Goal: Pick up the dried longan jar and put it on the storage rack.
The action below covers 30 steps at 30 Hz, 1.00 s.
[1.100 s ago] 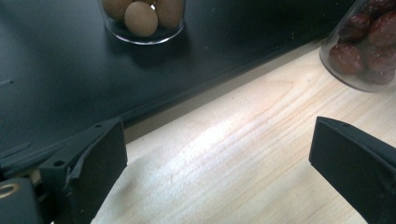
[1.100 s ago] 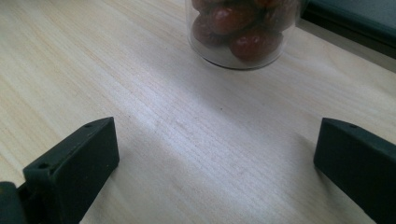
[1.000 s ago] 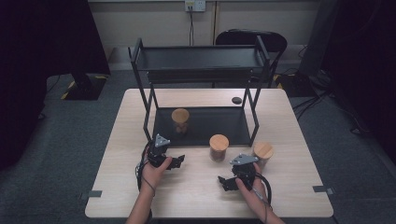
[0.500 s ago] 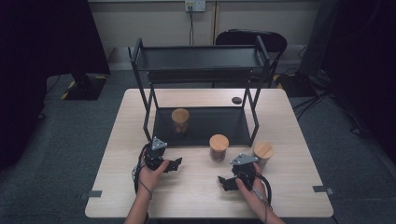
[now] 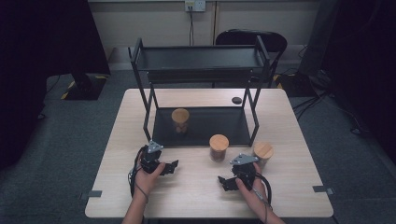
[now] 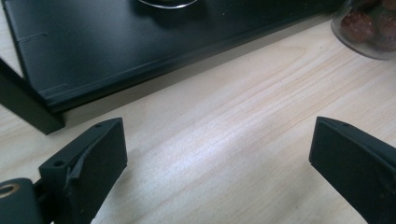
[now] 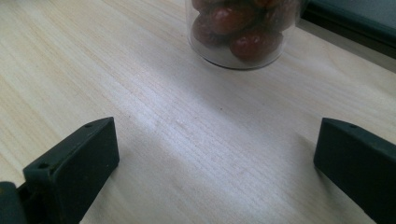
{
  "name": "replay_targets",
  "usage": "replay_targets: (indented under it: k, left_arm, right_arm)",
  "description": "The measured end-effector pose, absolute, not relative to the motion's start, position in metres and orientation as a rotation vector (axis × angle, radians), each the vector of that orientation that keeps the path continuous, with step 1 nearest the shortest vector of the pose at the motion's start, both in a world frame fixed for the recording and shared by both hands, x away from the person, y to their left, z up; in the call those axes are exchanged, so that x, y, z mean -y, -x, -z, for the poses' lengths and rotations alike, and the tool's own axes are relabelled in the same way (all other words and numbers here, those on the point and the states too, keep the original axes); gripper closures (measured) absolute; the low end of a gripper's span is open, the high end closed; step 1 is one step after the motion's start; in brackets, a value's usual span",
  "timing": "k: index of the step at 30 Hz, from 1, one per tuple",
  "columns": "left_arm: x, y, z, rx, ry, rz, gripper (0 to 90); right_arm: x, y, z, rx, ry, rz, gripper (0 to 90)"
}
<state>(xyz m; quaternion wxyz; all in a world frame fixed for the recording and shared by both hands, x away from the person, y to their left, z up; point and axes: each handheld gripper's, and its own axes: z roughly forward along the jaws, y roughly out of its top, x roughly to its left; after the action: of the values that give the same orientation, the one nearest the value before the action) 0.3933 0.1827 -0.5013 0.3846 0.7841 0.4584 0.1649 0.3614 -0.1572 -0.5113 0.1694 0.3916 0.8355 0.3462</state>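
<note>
Three glass jars with wooden lids hold reddish-brown fruit. One jar (image 5: 180, 119) stands on the bottom tier of a black two-tier rack (image 5: 201, 58). The middle jar (image 5: 218, 147) and the right jar (image 5: 263, 153) stand on the table in front of it. My left gripper (image 5: 171, 167) rests low over the table left of the middle jar, open (image 6: 217, 140) with bare wood between its jaws. My right gripper (image 5: 225, 181) sits near the front, also open (image 7: 215, 135) and empty, with a jar (image 7: 240, 28) just beyond its jaws.
The rack's black base plate (image 6: 140, 51) lies just ahead of the left gripper, with a rack leg (image 6: 23, 105) at its left and a jar (image 6: 369, 25) off to the right. A small dark disc (image 5: 236, 100) lies at the back of the wooden table (image 5: 299, 186).
The left gripper has drifted slightly toward the near edge of the table. The right gripper and the jars have stayed put.
</note>
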Motion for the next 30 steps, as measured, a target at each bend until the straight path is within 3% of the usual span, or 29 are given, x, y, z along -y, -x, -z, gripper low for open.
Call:
replay_targets:
  k: [30]
  left_arm:
    - [-0.198,-0.374,0.509,-1.169,-2.054,-0.444,3.7]
  right_arm:
    - [0.157,-0.361,0.511,-2.375,-1.113,-0.984,0.0]
